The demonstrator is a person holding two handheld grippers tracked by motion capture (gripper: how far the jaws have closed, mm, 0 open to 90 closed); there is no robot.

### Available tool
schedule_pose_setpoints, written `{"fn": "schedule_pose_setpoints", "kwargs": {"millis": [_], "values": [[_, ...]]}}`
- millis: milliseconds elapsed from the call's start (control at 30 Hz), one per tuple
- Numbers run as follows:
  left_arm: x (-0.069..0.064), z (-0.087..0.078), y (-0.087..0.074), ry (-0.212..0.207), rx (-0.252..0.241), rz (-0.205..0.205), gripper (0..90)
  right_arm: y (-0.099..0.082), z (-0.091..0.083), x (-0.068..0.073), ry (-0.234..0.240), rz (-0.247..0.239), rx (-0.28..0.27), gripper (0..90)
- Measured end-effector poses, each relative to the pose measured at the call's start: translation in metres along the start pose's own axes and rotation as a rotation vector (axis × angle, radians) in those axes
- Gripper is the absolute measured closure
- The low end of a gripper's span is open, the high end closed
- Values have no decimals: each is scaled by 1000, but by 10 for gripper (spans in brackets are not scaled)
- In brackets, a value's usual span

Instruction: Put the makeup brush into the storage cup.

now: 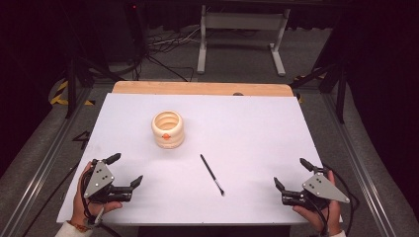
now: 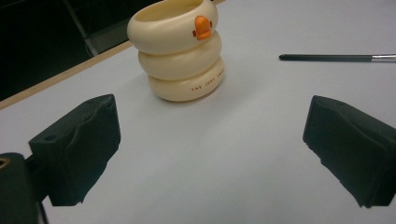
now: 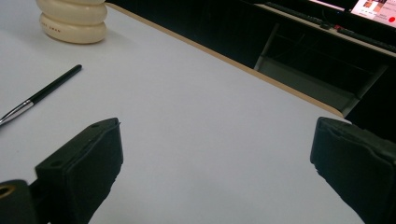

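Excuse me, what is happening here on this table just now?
A person holds a gripper in each hand at the near edge of a white table. The left gripper and the right gripper are both open and empty. Between them lies a thin black brush, untouched. A cream ring-shaped cup with an orange mark stands upright farther back.

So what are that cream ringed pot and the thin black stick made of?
Cream pot: probably glazed ceramic or glossy plastic; its smooth rounded rings carry soft highlights. Black stick: apparently a brush, with a lacquered handle, wood or plastic, and a shiny, metal-looking ferrule.
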State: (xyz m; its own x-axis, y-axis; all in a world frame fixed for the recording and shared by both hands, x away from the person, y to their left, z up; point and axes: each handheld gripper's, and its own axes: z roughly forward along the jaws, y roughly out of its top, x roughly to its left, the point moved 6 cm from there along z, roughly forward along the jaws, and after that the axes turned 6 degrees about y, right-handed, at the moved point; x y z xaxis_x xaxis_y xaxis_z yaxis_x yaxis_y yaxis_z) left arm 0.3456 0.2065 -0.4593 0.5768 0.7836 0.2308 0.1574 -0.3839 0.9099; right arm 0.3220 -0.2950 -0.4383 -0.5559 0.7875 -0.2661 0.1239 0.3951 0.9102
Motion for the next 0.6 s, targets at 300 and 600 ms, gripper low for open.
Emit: {"fn": "schedule_pose_setpoints", "kwargs": {"millis": [300, 600], "values": [[-1, 1, -2, -10, 10, 12, 56, -1, 3, 1, -6, -1, 23, 48], [-5, 3, -2, -15, 22, 27, 61, 3, 8, 3, 46, 48, 80, 143]]}}
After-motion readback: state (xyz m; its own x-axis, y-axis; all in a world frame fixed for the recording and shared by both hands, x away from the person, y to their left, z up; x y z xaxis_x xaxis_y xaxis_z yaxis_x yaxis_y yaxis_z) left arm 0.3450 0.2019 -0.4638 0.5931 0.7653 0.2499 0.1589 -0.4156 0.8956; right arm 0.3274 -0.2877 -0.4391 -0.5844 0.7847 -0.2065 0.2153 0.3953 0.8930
